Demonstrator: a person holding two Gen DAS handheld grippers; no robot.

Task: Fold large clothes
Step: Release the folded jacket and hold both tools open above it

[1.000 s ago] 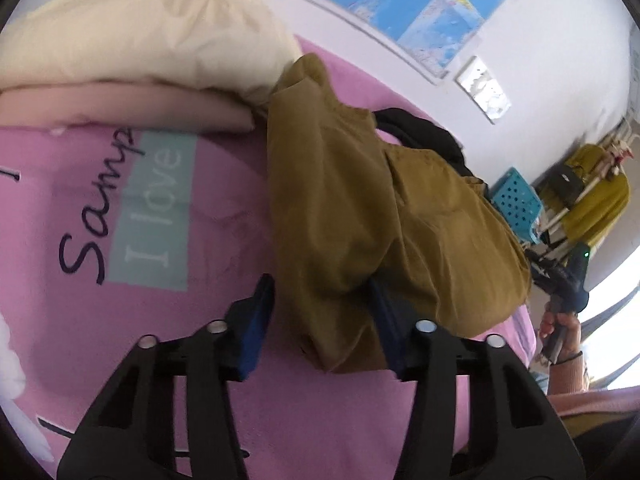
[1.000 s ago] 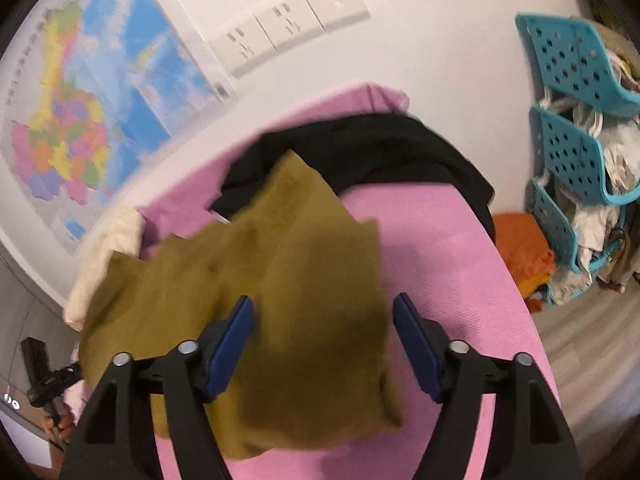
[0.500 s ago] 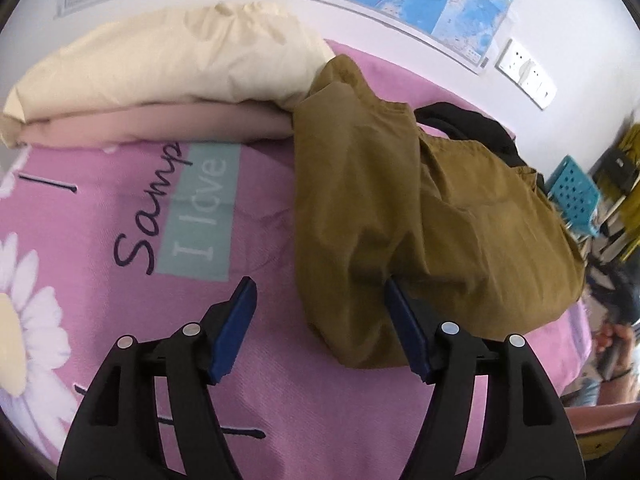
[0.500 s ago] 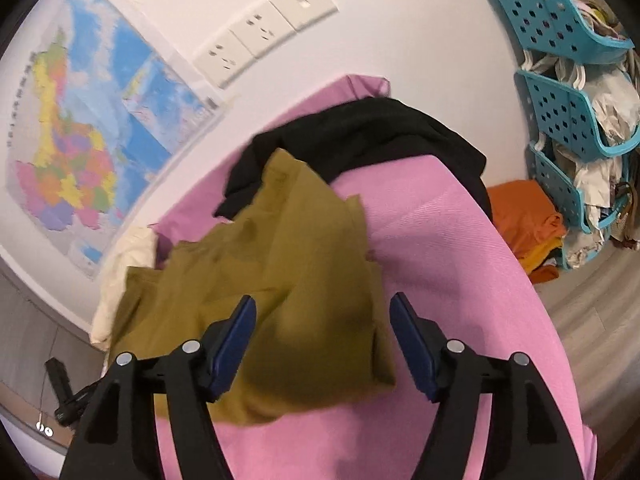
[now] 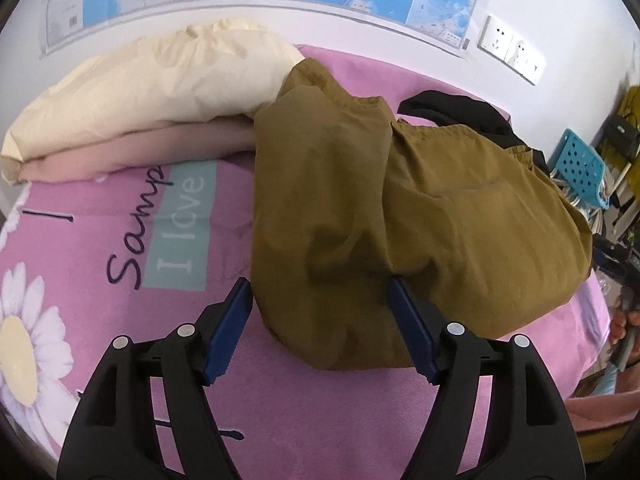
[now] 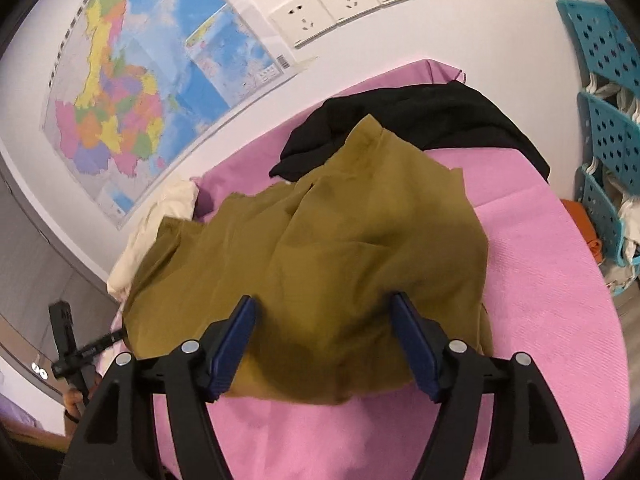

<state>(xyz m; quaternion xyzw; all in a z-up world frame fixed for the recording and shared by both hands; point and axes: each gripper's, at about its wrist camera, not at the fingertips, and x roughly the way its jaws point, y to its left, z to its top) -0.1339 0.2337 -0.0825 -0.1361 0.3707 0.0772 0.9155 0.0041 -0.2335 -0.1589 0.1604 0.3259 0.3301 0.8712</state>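
Both tongs released, holding nothing: left tongs (image 5: 320,320) and right tongs (image 6: 324,336) each hang over the near edge of the olive garment (image 5: 360,216), which lies loosely folded mid-bed.

Risk: it's bunched and layered, so a pinch could take a single layer and drag the fold open.

Pink bedspread (image 5: 120,240) underneath. Black garment (image 6: 420,120) touches the far edge and could snag. Cream pillow (image 5: 160,80) far left, map (image 6: 140,80) on the wall.

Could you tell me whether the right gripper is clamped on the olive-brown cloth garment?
No, the right gripper is open, its fingers spread above the olive-brown cloth garment.
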